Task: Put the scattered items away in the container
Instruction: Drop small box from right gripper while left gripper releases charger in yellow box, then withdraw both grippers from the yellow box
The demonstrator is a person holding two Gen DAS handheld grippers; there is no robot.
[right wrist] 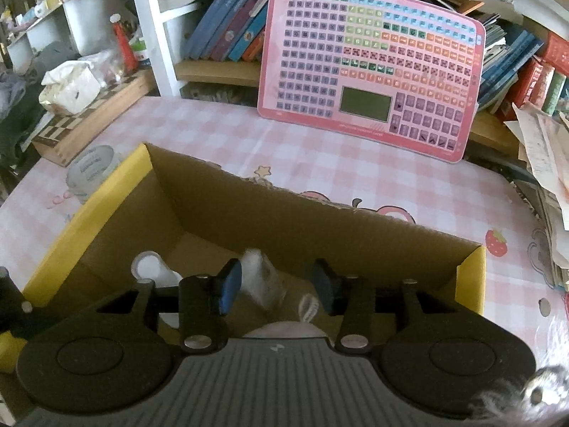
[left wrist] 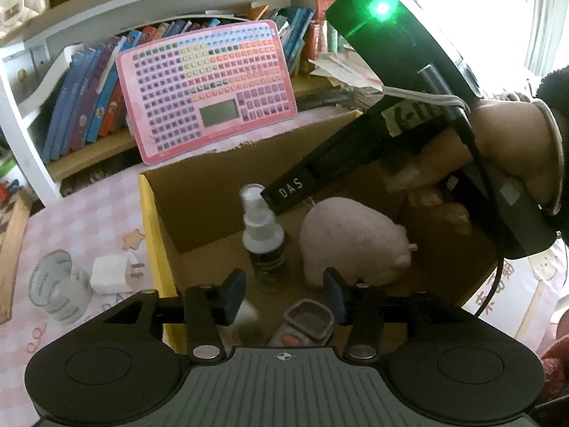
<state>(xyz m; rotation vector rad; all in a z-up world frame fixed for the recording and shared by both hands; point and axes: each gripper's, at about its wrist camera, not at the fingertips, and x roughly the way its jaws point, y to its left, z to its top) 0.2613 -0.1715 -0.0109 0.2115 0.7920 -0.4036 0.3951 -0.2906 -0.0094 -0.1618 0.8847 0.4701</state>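
Note:
An open cardboard box with yellow outer walls (left wrist: 151,227) stands on the pink checked tablecloth; it also shows in the right wrist view (right wrist: 320,220). Inside it are a spray bottle (left wrist: 263,238), a pink plush pig (left wrist: 355,242) and a small open case (left wrist: 307,320). My left gripper (left wrist: 282,297) is open and empty above the box's near side. My right gripper (right wrist: 275,290) is open and empty over the box, above a blurred white object (right wrist: 261,277); its body (left wrist: 409,124) shows in the left wrist view. A tape roll (left wrist: 62,290) and a white plug (left wrist: 113,274) lie on the cloth left of the box.
A pink keyboard toy (right wrist: 370,71) leans against a bookshelf with books (right wrist: 227,17) behind the box. A wooden chessboard box (right wrist: 85,117) with clutter sits at the far left. Stacked papers (right wrist: 544,163) lie at the right.

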